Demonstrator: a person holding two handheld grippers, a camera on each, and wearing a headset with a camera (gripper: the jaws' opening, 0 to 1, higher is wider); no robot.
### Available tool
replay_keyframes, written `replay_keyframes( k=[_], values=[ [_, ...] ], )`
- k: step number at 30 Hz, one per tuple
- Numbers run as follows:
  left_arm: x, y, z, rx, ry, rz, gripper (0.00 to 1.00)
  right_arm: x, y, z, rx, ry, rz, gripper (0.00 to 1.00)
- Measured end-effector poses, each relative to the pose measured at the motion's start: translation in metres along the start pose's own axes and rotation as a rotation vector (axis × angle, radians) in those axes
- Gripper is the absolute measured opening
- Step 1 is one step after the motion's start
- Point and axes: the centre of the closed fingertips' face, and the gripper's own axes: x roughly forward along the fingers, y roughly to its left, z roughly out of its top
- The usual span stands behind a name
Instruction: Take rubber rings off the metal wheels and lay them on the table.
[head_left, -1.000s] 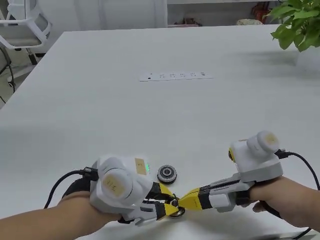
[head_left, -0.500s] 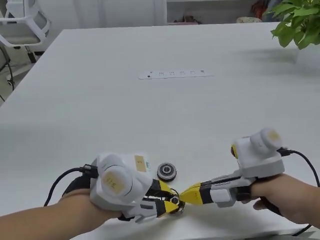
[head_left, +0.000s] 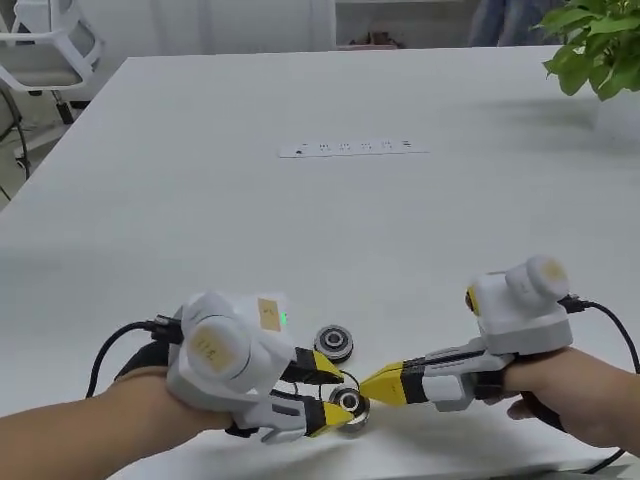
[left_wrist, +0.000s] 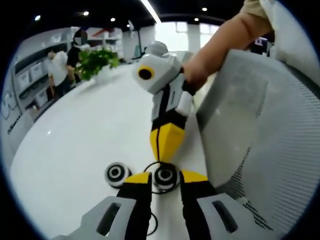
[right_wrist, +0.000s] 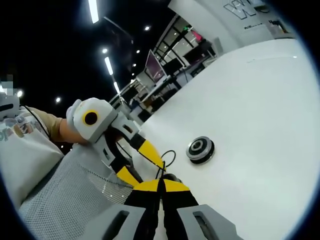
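Between left tongs (left_wrist: 165, 178), one metal wheel (left_wrist: 165, 175).

white table (head_left: 300, 90) | office chair (head_left: 40, 45) far left | plant (head_left: 595, 45) far right | ceiling strip lights (right_wrist: 93, 11)

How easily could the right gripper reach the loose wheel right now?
Probably not yet: the right gripper is shut on the rubber ring of the held wheel in the left gripper. Once released, the loose wheel lies near, bare table between.

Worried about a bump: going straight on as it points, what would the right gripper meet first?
The right gripper would likely hit the wheel held by the left gripper first.
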Motion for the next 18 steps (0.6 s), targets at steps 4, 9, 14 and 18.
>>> replay_keyframes(
  k=[4, 9, 14, 18],
  values=[
    [-0.008, -0.001, 0.004, -0.023, -0.016, -0.014, 0.25, -0.001, 0.001, 0.002, 0.001, -0.007, 0.007, 0.0],
    [-0.02, -0.004, 0.011, -0.036, -0.047, -0.016, 0.32, -0.003, 0.006, 0.01, -0.006, -0.024, 0.021, 0.0],
    [-0.034, 0.001, 0.017, -0.066, -0.084, 0.006, 0.38, -0.004, 0.01, 0.018, -0.015, -0.04, 0.035, 0.0],
    [-0.046, 0.006, 0.018, -0.076, -0.105, 0.036, 0.45, -0.004, 0.014, 0.023, -0.025, -0.044, 0.041, 0.0]
  ],
)
